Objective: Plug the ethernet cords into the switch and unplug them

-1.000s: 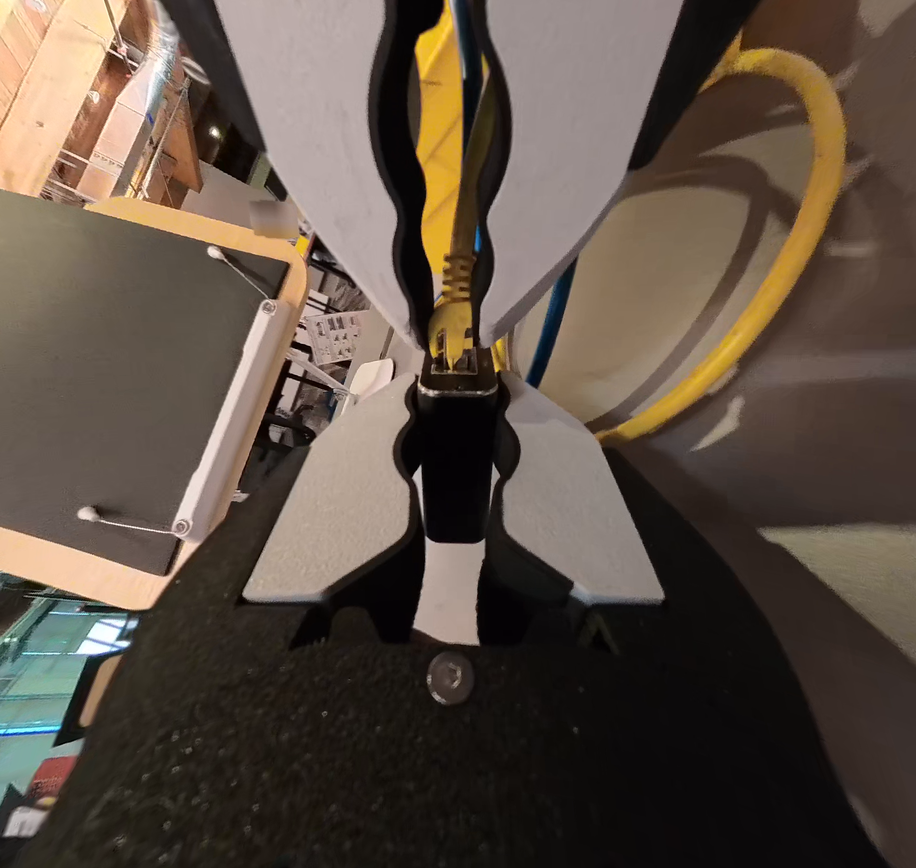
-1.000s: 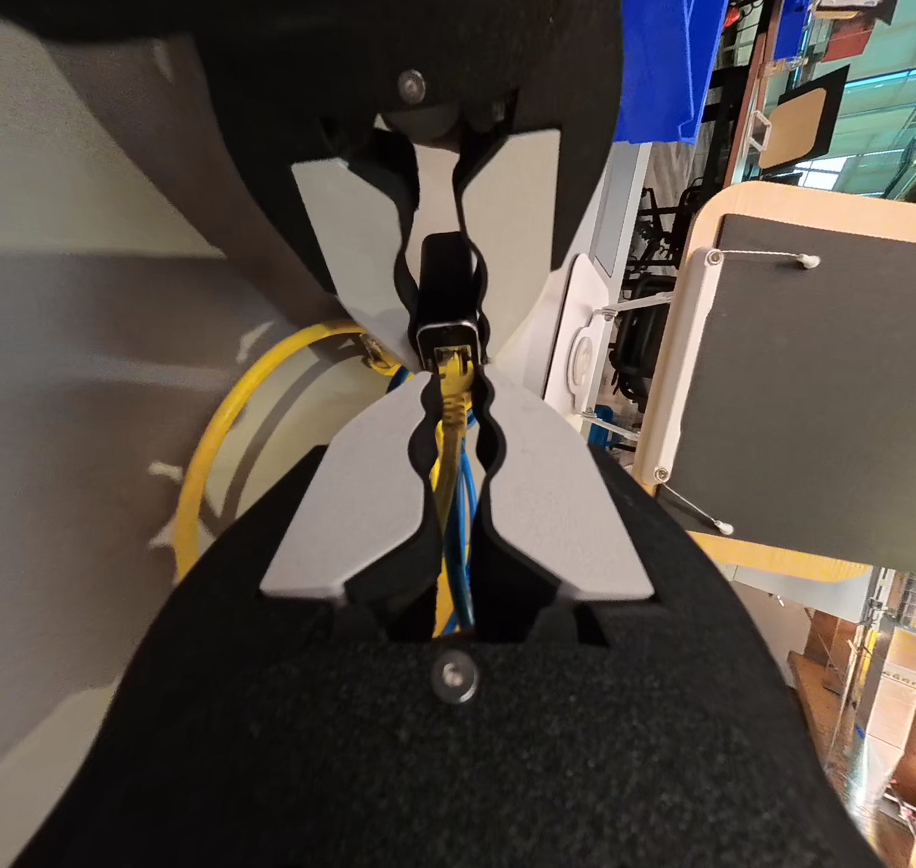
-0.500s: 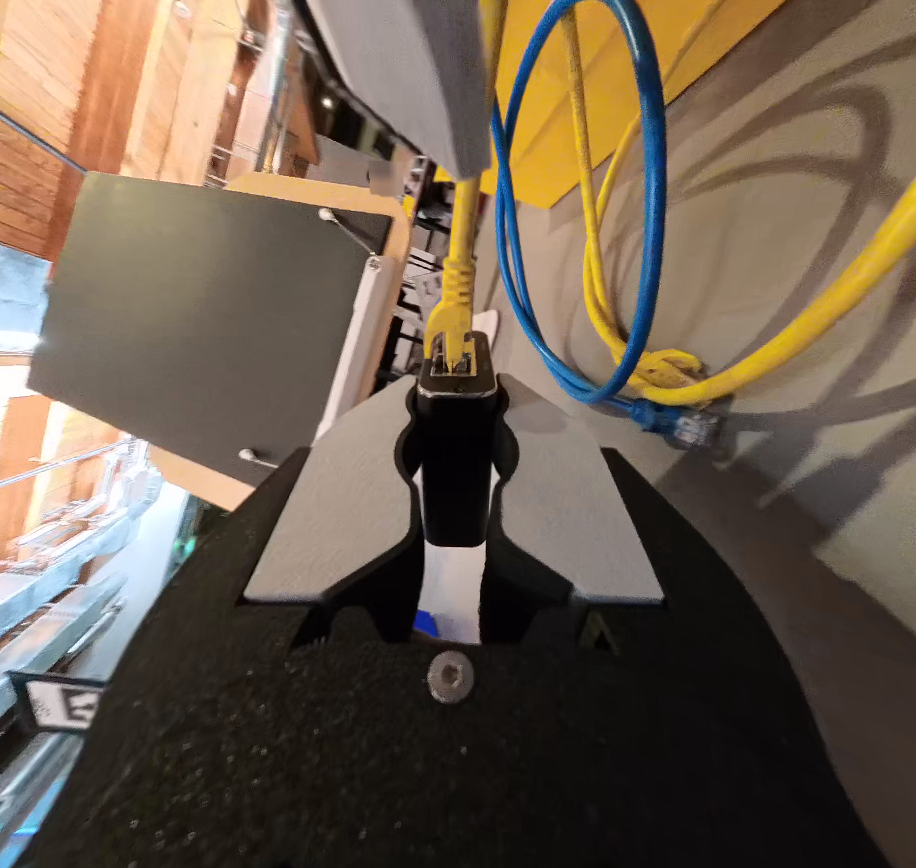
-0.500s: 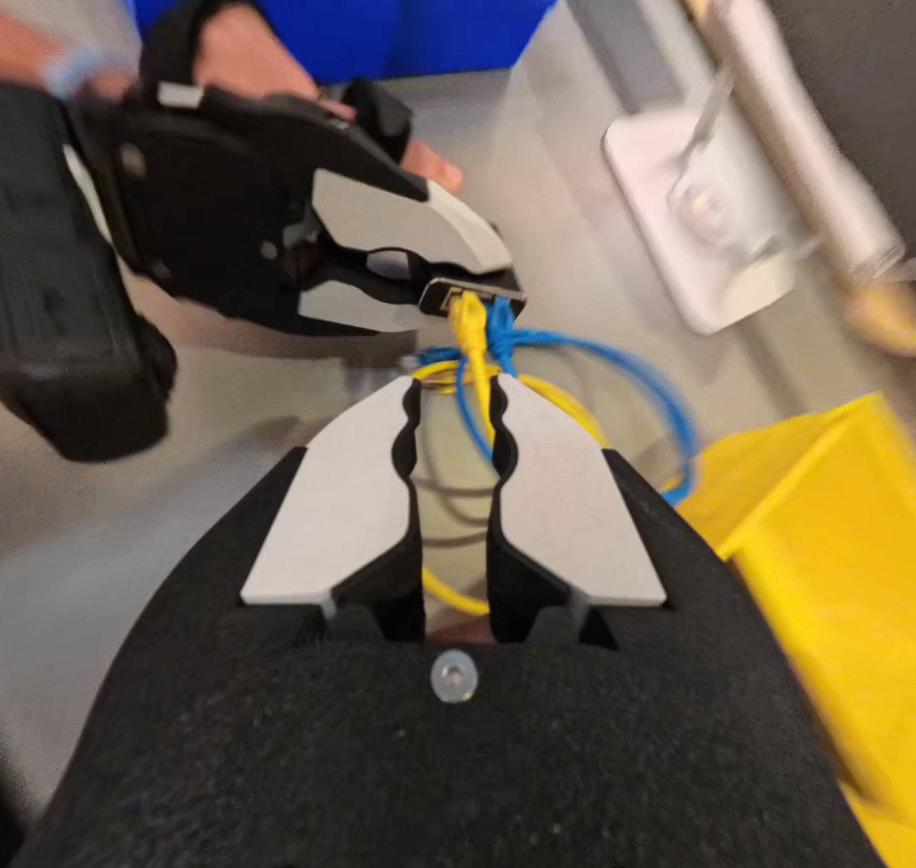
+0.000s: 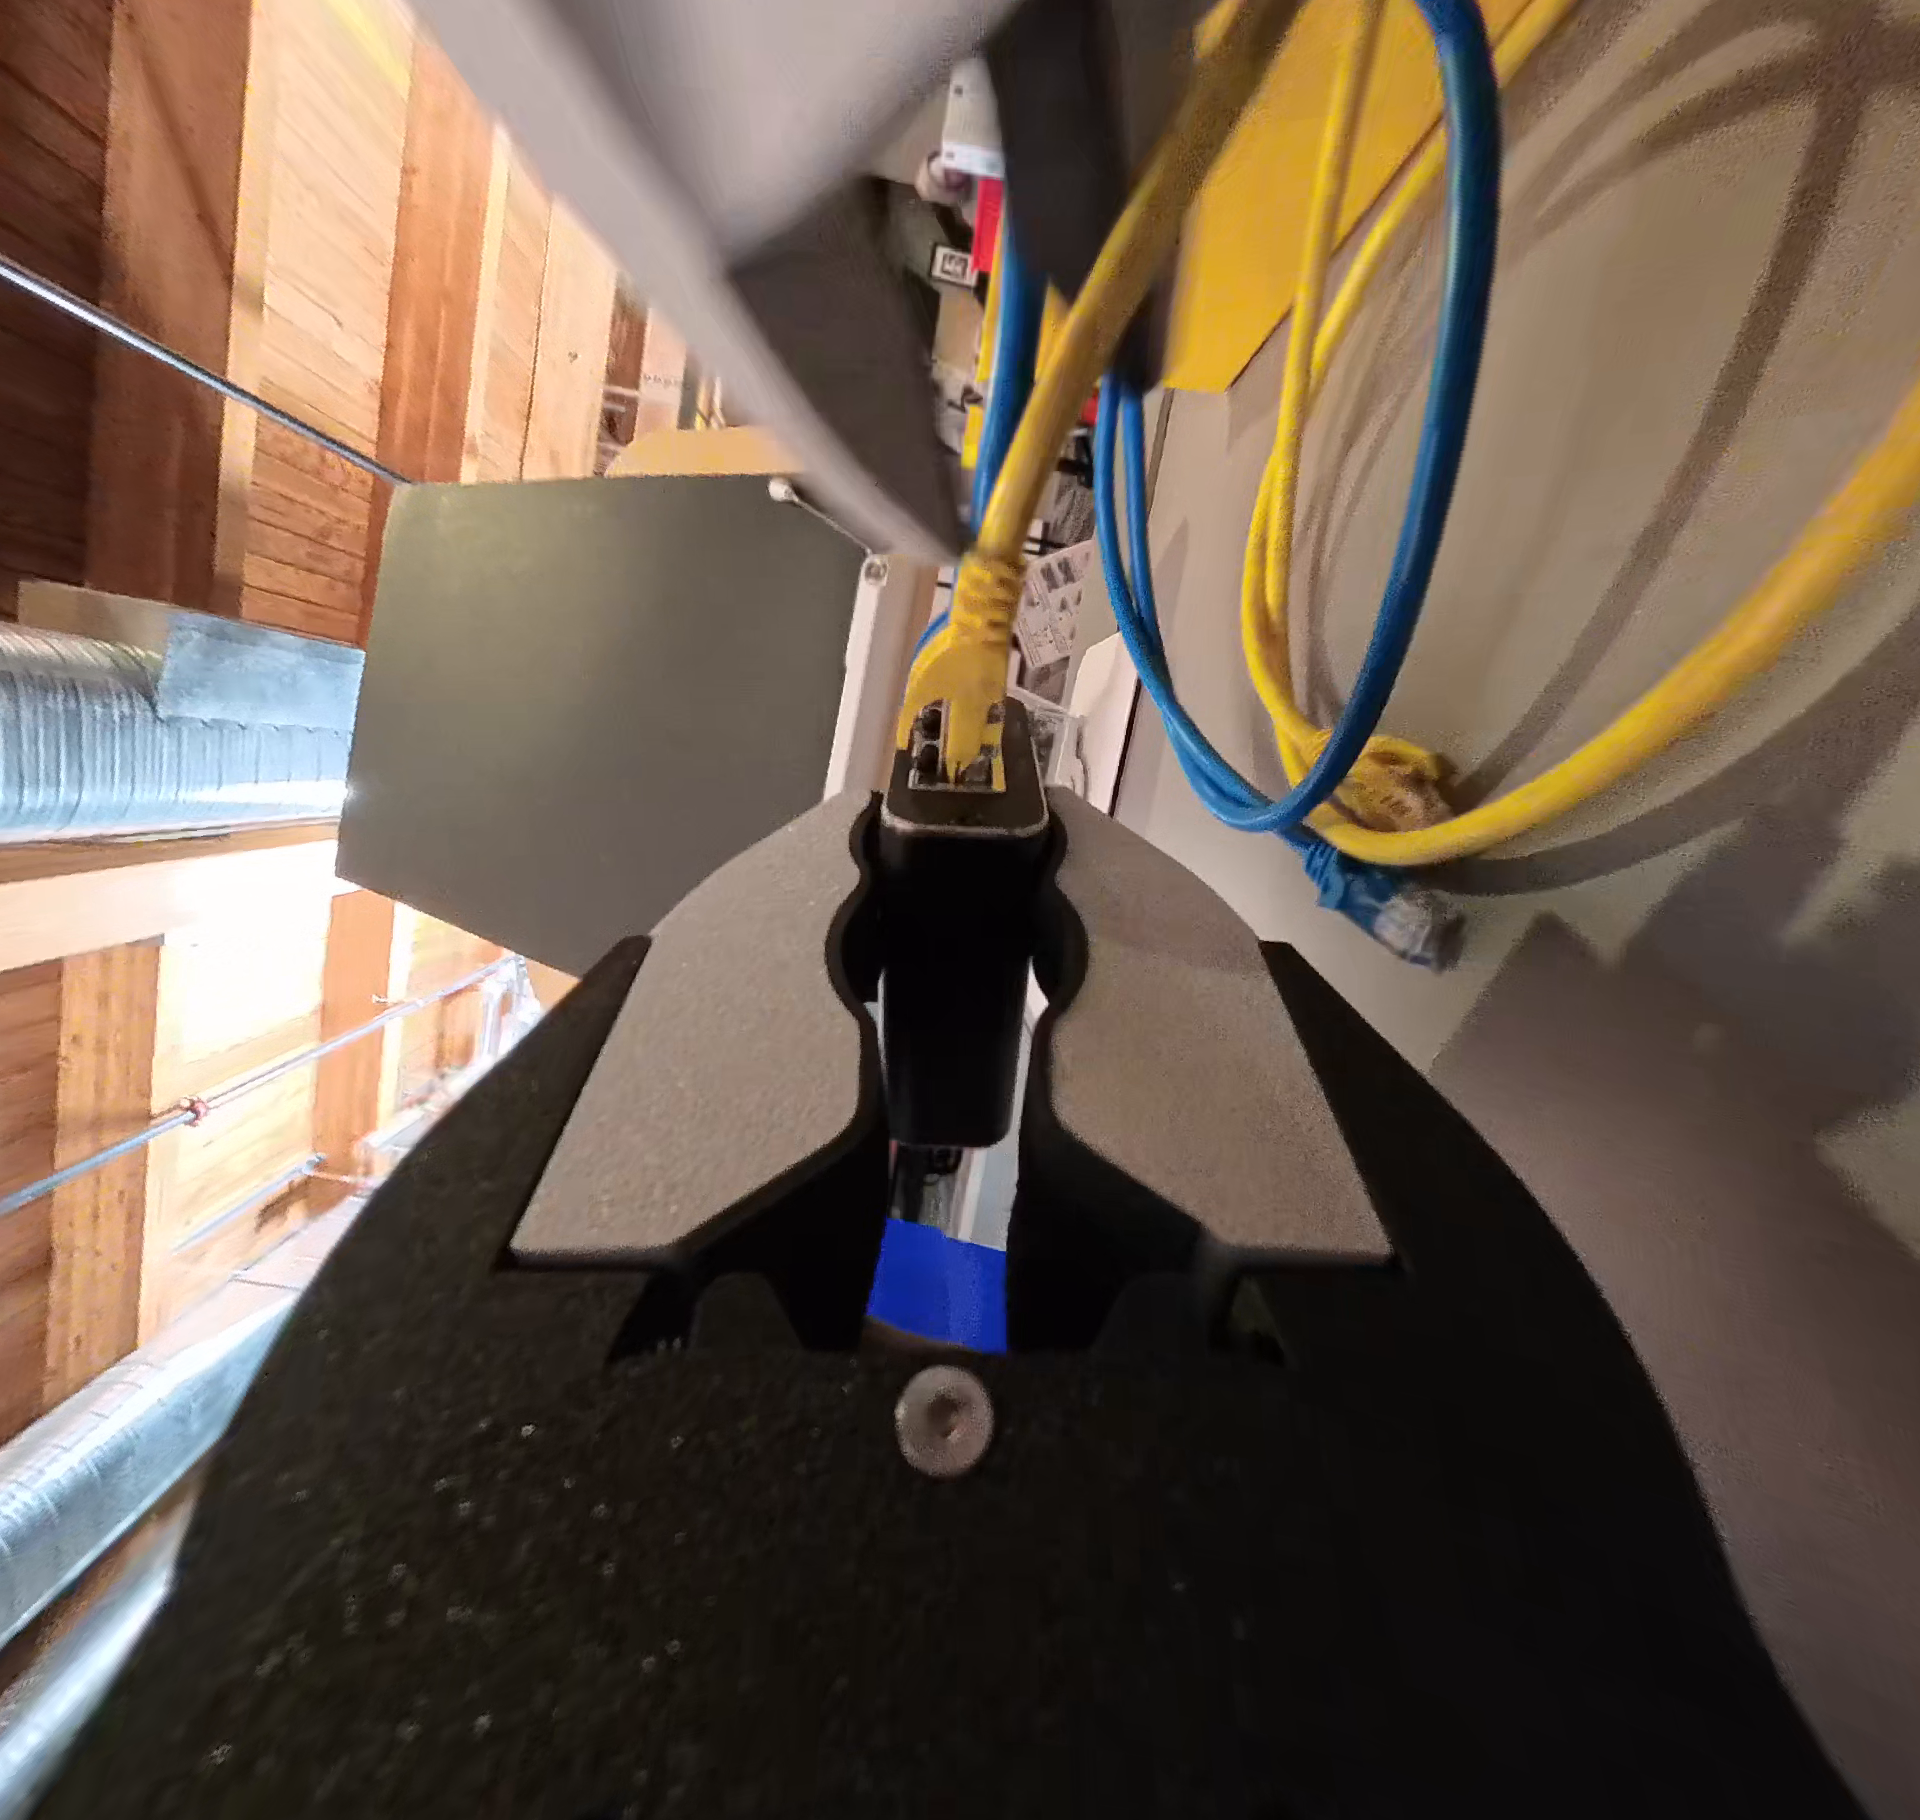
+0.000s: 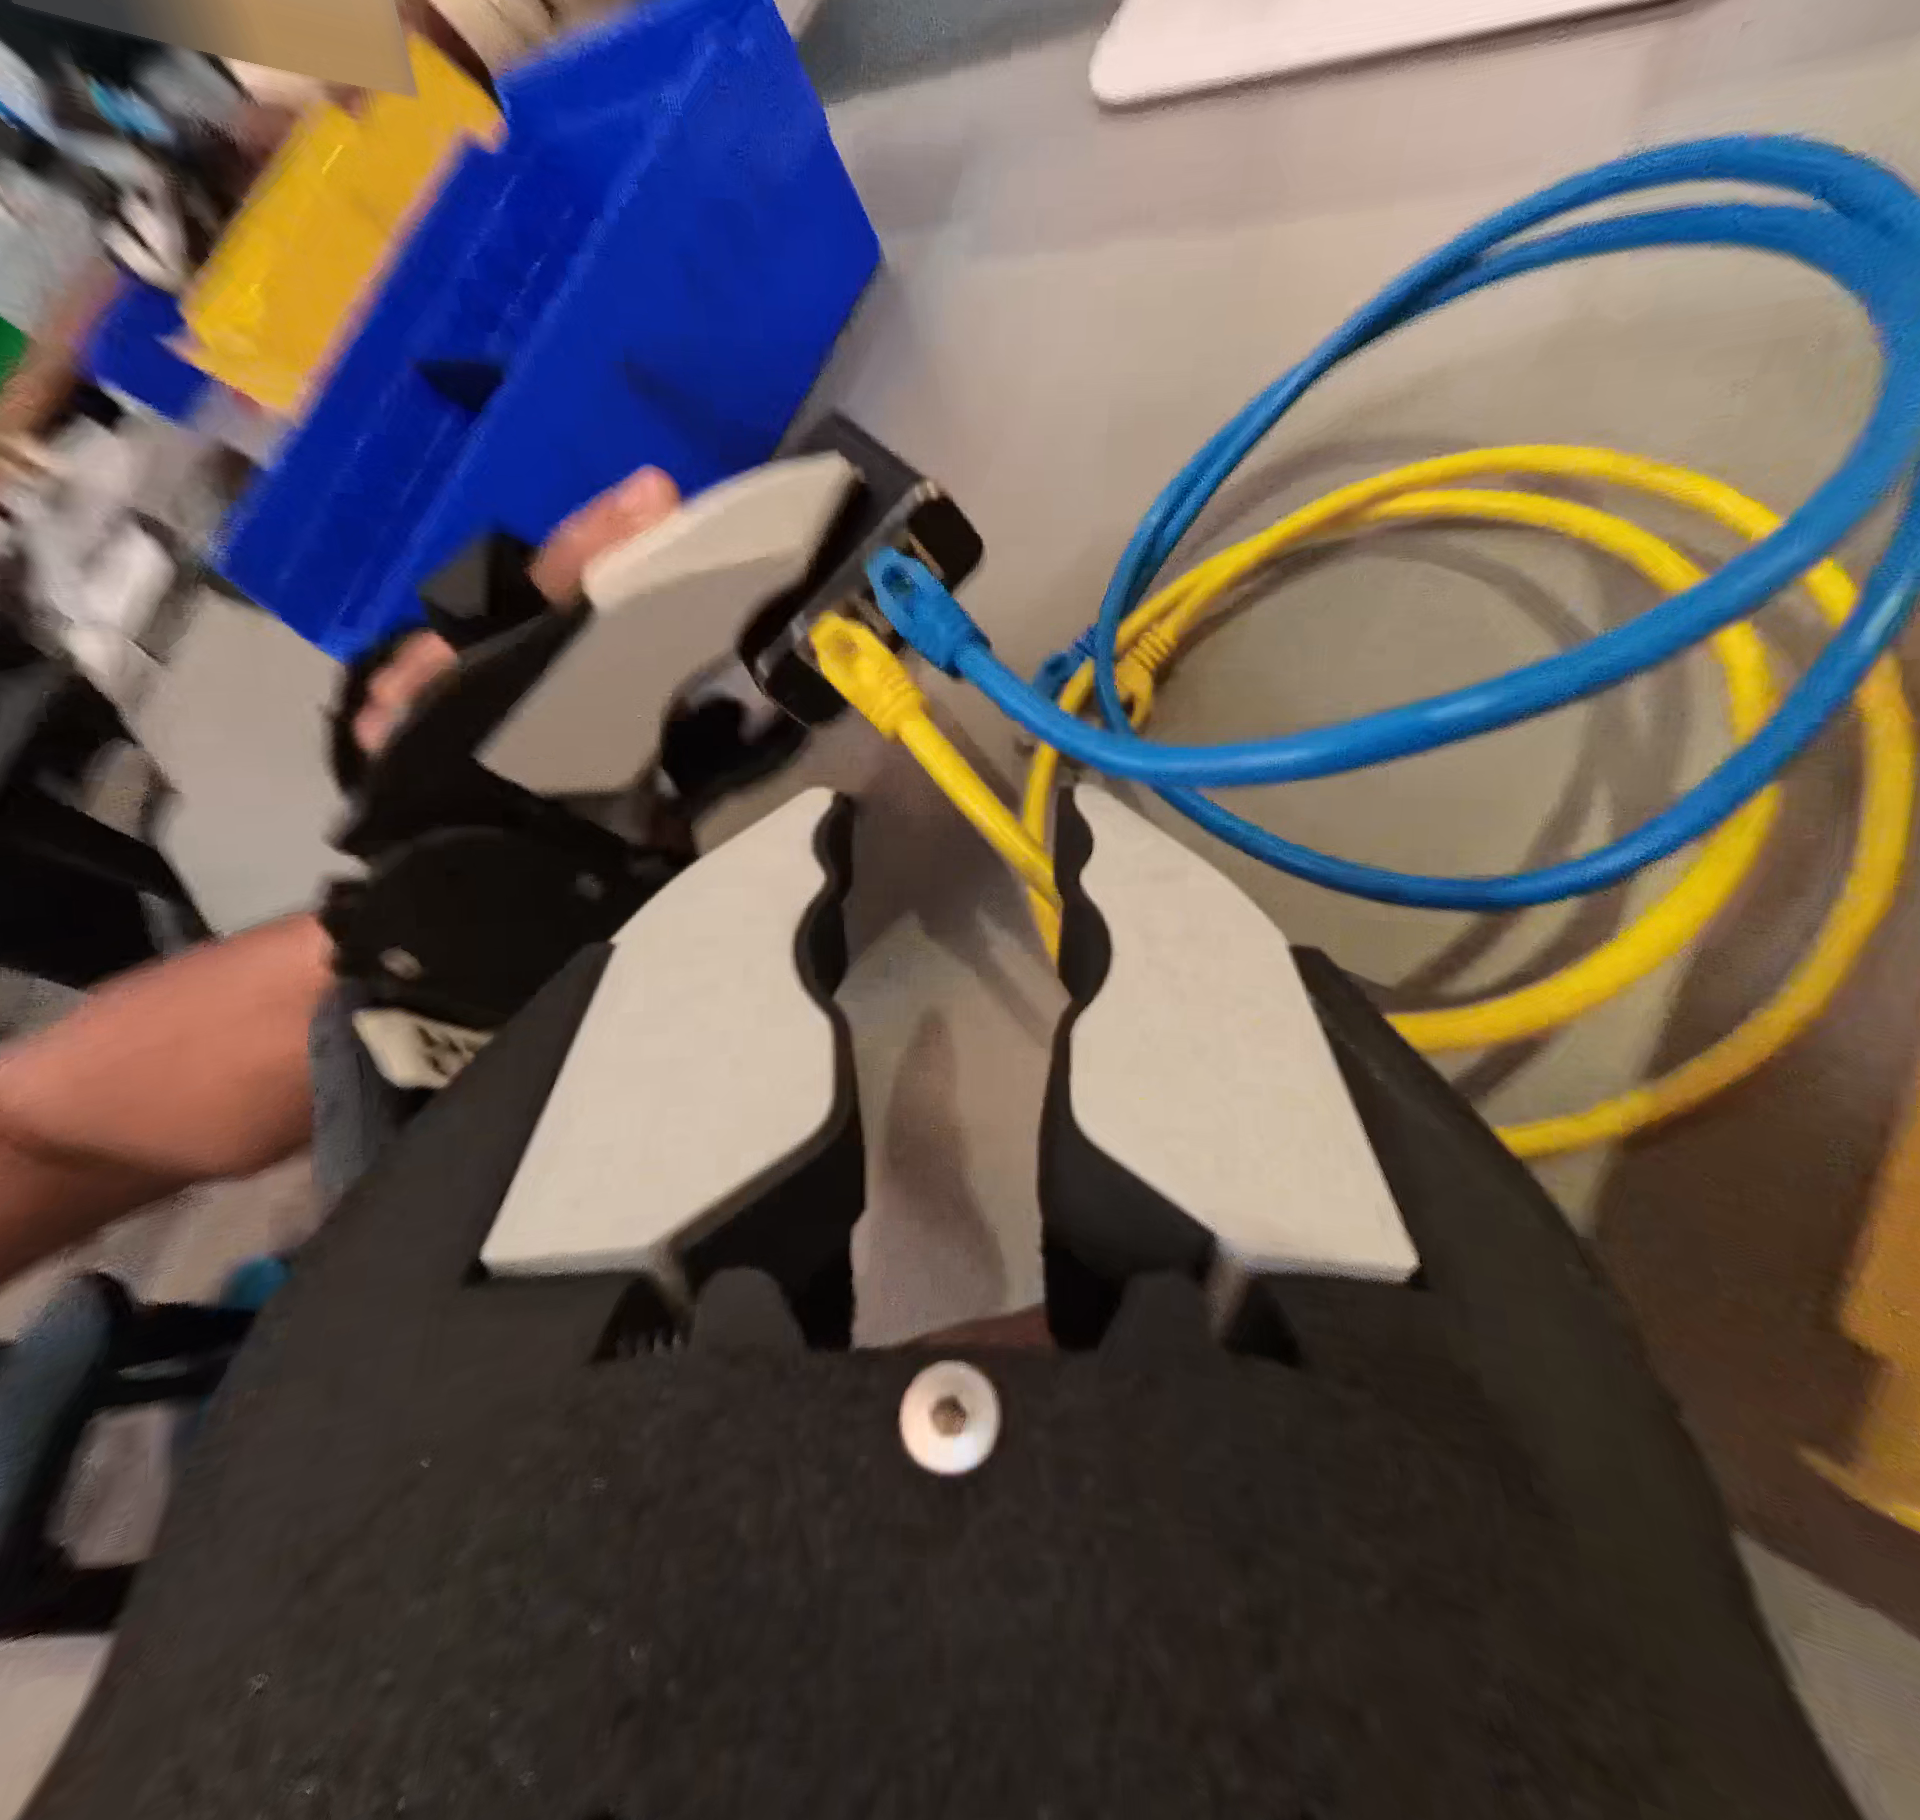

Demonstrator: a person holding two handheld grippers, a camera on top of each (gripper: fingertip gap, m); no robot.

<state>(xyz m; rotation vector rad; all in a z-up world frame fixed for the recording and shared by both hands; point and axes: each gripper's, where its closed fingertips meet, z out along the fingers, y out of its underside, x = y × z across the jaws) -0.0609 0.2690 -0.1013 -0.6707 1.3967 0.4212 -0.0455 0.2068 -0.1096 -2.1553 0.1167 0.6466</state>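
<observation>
L gripper (image 5: pixel 956 840) clamps the black switch (image 5: pixel 951 939), yellow cord (image 6: pixel 883 695) & blue cord (image 6: pixel 935 622) both plugged; R gripper (image 6: pixel 951 835), jaws narrowly apart & empty, sits just behind the yellow plug, cord axis running back between them.

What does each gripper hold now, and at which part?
The left gripper clamps the black switch by its two sides. The right gripper is open, holding nothing.

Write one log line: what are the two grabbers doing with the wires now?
left gripper: shut on switch | right gripper: open | yellow cord, blue cord: plugged
</observation>
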